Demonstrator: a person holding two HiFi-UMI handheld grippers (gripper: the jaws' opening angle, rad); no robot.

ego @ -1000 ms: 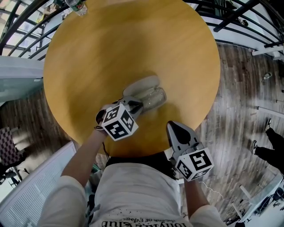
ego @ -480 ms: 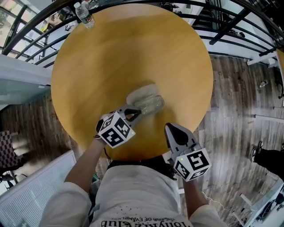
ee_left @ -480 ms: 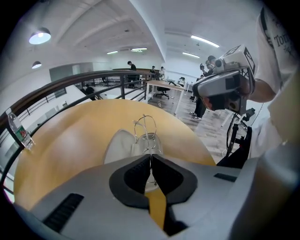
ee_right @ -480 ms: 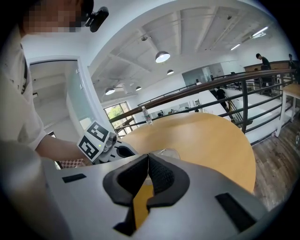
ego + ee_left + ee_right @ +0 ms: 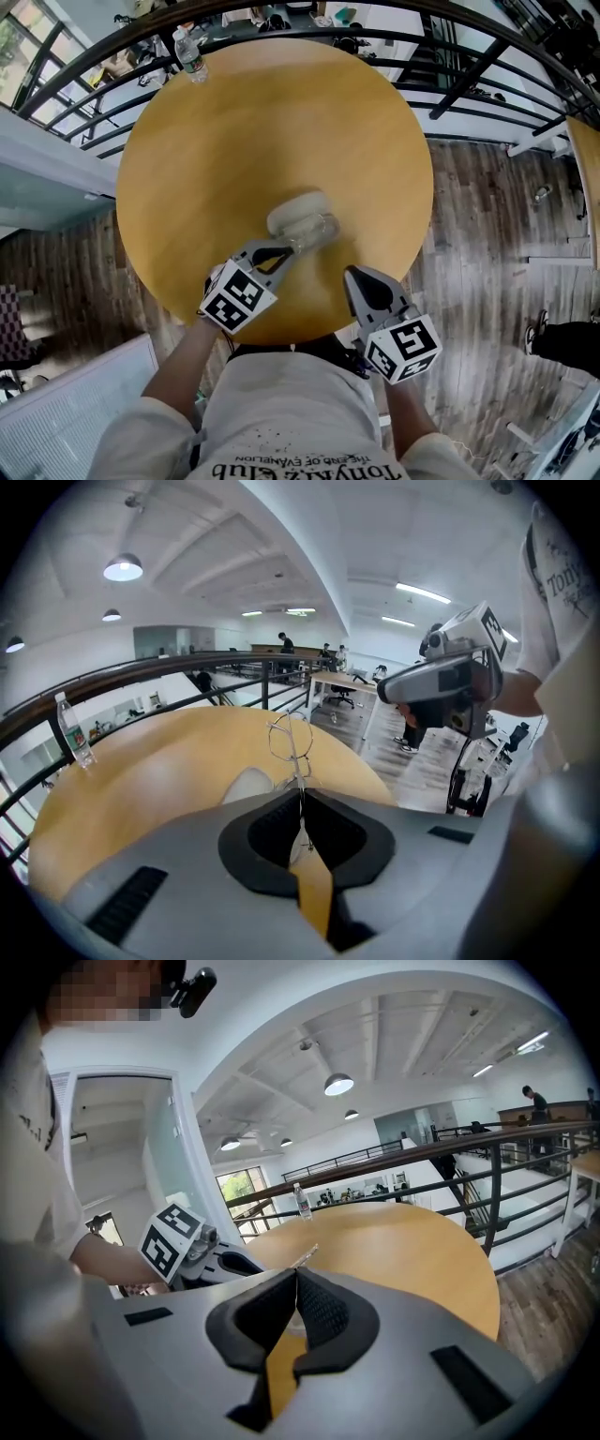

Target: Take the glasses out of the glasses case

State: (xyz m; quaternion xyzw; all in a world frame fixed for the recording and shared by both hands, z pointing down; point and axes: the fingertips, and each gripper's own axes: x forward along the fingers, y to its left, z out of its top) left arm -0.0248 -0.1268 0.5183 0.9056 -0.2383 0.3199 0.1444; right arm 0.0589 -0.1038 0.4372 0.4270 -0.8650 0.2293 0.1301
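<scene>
The round wooden table (image 5: 234, 141) fills most of what lies below you, with a water bottle (image 5: 190, 56) at its far rim. The pale glasses case (image 5: 298, 214) lies open near the table's near side, its long axis running roughly left to right across you. Your left gripper (image 5: 281, 251) reaches it from the near-left and is clamped on a thin wire part of the glasses (image 5: 289, 738). In the left gripper view they stand upright out of the closed jaws, lens ring uppermost, with the case just beyond and to the left of the tips. You cannot tell from here whether their lower end is clear of the case. Your right gripper (image 5: 361, 278) hovers at the table's near edge, apart from the case, its jaws pressed together on nothing. The left is plainly the nearer one, so the lift probably belongs to it: straight up and back toward you, away from the case.
</scene>
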